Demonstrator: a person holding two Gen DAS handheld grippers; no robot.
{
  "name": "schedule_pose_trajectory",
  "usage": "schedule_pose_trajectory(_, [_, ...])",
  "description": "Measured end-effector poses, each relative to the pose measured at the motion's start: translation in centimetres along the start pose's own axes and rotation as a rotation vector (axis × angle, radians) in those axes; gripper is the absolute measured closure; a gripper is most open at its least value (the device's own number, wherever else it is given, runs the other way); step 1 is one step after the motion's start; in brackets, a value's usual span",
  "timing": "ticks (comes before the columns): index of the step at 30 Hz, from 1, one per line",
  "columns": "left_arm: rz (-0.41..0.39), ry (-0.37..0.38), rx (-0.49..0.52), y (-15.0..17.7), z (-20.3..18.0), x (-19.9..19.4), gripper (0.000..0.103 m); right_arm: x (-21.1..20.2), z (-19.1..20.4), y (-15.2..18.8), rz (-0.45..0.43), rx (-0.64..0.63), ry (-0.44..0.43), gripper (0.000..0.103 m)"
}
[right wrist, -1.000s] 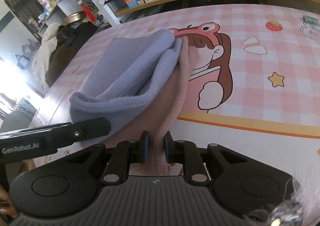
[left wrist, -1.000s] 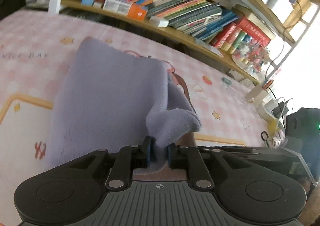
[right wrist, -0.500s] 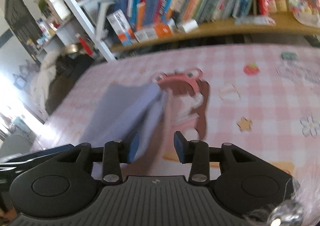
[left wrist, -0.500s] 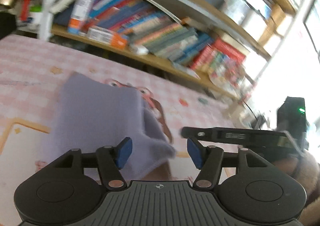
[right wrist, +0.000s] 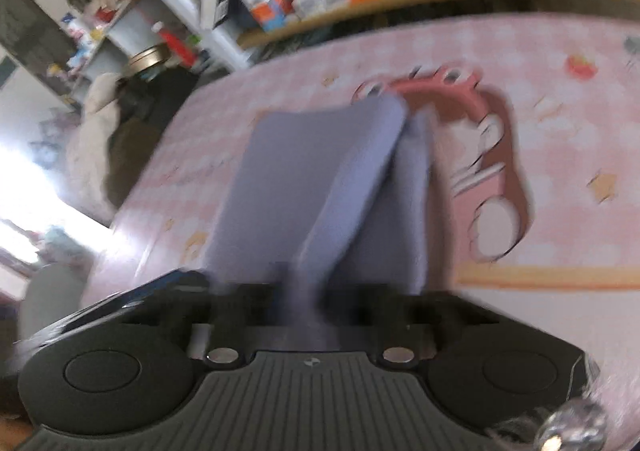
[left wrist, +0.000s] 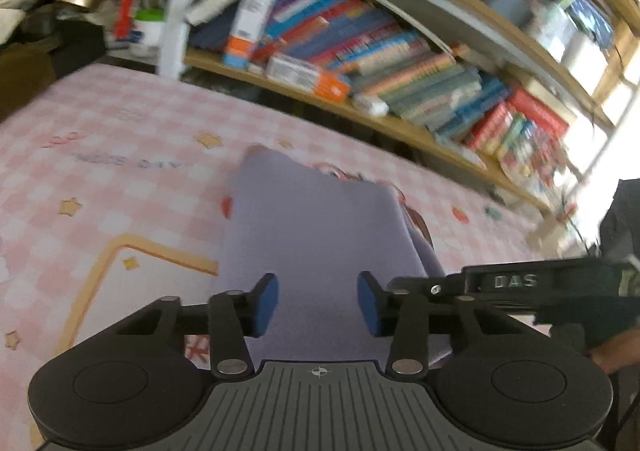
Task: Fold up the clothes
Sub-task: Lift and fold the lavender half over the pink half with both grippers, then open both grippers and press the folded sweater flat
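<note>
The lavender cloth (left wrist: 316,235) is seen lying folded on the pink checked cover (left wrist: 120,171) that is printed with stars and a cartoon figure; whether a bed or a worktop lies beneath cannot be told. In the left wrist view the left tool (left wrist: 318,303) is held with its blue pads (left wrist: 266,301) spread wide apart above the near end of the cloth, and nothing is pinched between them. The black body of the right tool (left wrist: 516,283) is seen reaching in from the right, just beside the cloth's near corner. In the right wrist view the picture is blurred; the right tool (right wrist: 316,303) is spread, with a raised fold of the cloth (right wrist: 304,187) passing between its fingers, and whether the fabric is touched cannot be told. A doubled layer is shown along the cloth's right edge. Behind the cover, a wooden shelf (left wrist: 400,127) packed with coloured books (left wrist: 400,67) is seen
</note>
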State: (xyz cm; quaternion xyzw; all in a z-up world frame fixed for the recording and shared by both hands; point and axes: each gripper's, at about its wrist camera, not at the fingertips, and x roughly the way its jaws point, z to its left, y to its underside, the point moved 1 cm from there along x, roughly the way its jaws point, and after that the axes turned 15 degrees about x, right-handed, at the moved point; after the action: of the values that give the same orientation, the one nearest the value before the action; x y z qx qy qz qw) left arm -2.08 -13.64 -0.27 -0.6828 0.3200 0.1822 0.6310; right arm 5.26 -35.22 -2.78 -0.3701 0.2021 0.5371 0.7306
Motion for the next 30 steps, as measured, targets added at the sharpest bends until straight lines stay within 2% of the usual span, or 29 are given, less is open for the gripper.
schedule_pose_trajectory(2, [0.036,0.016,0.021,0.5,0.0,0.8,0.069,-2.1,-0.4,0.3,-0.056,-0.003,-0.102,0.091])
schedule_pose_trajectory(4, [0.064,0.054,0.048,0.9,-0.2,1.3,0.07,-3.8,-1.6,0.6,-0.094,0.03,-0.137,0.092])
schedule_pose_trajectory(8, [0.093,0.089,0.103,1.2,-0.8,1.9,0.071,-1.2,-5.6,1.3,-0.045,0.174,0.056,0.092])
schedule_pose_trajectory(10, [0.101,0.094,0.131,1.3,-1.0,2.0,0.07,-1.2,-6.0,1.3,-0.06,0.203,0.038,0.092])
schedule_pose_trajectory(12, [0.109,0.098,0.158,1.3,-1.3,2.2,0.07,-1.4,-5.1,1.2,-0.056,0.158,0.061,0.09])
schedule_pose_trajectory(14, [0.116,0.103,0.186,1.4,-1.5,2.3,0.07,-1.7,-4.3,0.8,-0.071,0.123,0.076,0.079])
schedule_pose_trajectory(15, [0.118,0.105,0.193,1.3,-1.5,2.4,0.07,-1.8,-3.8,0.6,-0.086,0.105,0.083,0.068])
schedule_pose_trajectory(17, [0.119,0.11,0.194,1.2,-1.4,2.4,0.07,-1.9,-3.0,0.2,-0.112,0.068,0.092,0.055])
schedule_pose_trajectory(19, [0.118,0.117,0.189,1.2,-1.2,2.4,0.07,-1.1,-2.5,-0.3,-0.114,0.043,0.11,0.053])
schedule_pose_trajectory(20, [0.119,0.12,0.182,1.2,-1.1,2.5,0.07,-0.5,-2.3,-0.6,-0.113,0.04,0.114,0.053])
schedule_pose_trajectory(21, [0.121,0.122,0.175,1.1,-1.1,2.6,0.07,-0.3,-2.3,-0.8,-0.113,0.041,0.118,0.058])
schedule_pose_trajectory(22, [0.122,0.125,0.167,1.1,-1.0,2.7,0.07,0.0,-2.3,-0.9,-0.114,0.042,0.123,0.067])
schedule_pose_trajectory(23, [0.123,0.128,0.16,1.0,-0.9,2.7,0.07,0.3,-2.3,-1.0,-0.115,0.043,0.127,0.09])
schedule_pose_trajectory(25, [0.123,0.128,0.151,1.0,-0.8,2.8,0.07,-0.9,-1.8,-0.7,-0.151,0.01,0.061,0.092])
schedule_pose_trajectory(27, [0.122,0.129,0.145,1.0,-0.6,2.8,0.069,-3.1,-0.8,0.1,-0.233,-0.067,-0.073,0.092])
schedule_pose_trajectory(28, [0.12,0.132,0.143,1.0,-0.6,2.8,0.069,-3.7,-0.7,0.4,-0.254,-0.086,-0.105,0.092])
schedule_pose_trajectory(29, [0.12,0.135,0.142,1.0,-0.6,2.8,0.068,-3.8,-0.7,0.6,-0.267,-0.092,-0.092,0.092])
schedule_pose_trajectory(30, [0.122,0.137,0.141,1.0,-0.6,2.9,0.068,-3.4,-0.9,0.7,-0.271,-0.091,-0.033,0.092])
